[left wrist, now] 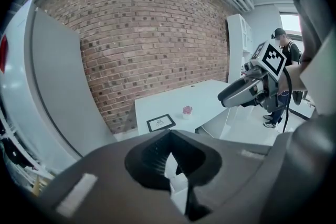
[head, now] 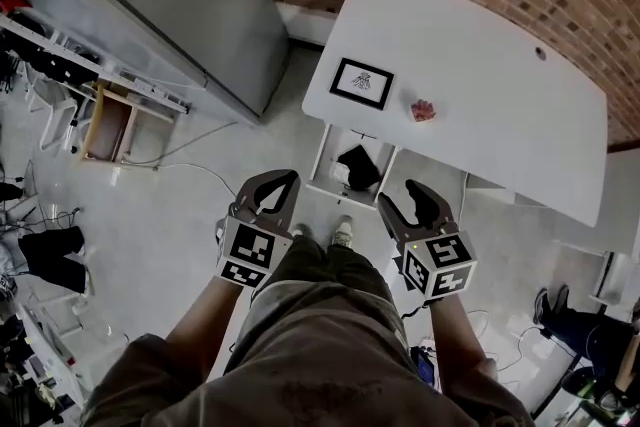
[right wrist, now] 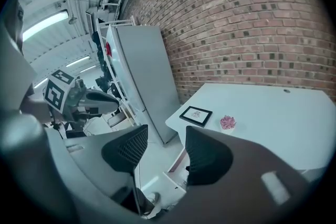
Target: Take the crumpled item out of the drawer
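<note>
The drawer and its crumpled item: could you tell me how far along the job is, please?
Done: the drawer under the table stands open. In hand: nothing; the left gripper is shut and empty, the right gripper open, both short of it. Left: grasping the dark crumpled item inside and lifting it out.

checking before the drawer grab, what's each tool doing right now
Left tool: closed, jaw tips together, holding nothing.
Right tool: open, nothing between its jaws.
</note>
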The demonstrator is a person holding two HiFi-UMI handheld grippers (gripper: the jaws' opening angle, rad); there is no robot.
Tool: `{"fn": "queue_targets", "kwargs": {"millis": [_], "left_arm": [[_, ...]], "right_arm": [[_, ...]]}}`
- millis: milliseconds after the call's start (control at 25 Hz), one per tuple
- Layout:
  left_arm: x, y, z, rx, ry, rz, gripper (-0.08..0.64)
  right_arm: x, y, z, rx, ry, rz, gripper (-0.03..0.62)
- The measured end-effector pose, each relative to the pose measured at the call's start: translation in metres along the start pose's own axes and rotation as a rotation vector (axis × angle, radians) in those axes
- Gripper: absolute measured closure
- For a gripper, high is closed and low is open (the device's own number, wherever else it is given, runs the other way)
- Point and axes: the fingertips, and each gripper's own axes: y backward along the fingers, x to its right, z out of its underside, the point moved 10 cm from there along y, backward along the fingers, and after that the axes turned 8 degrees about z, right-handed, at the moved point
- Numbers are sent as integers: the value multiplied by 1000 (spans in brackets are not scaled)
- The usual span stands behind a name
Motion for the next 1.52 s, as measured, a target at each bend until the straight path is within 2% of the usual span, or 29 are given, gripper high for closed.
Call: {"fn": "queue_targets", "kwargs": {"millis": [200,480,880,1040,1240,1520], "left_arm": [[-8,-8,7,-17,10,13,560],[-34,-25,34,-69,46,39,560],[-78,-55,93,-142,130,87,560],[-88,-79,118,-178,121,125,560],[-95,-110,139,-174,88,168,560],[-103,-157,191,-182,123,200,560]], "right_arm": [[4,-18,5,-35,-1,7,353],[5,-56,34,-143,-38,32,353],[-6,-128,75,-269,-79,59,353],[-1,-162,99,-298,-103,60,340],[7,-198,129,-328,-120,79,337],[11,-262,182,-399,-131,81,341]]}}
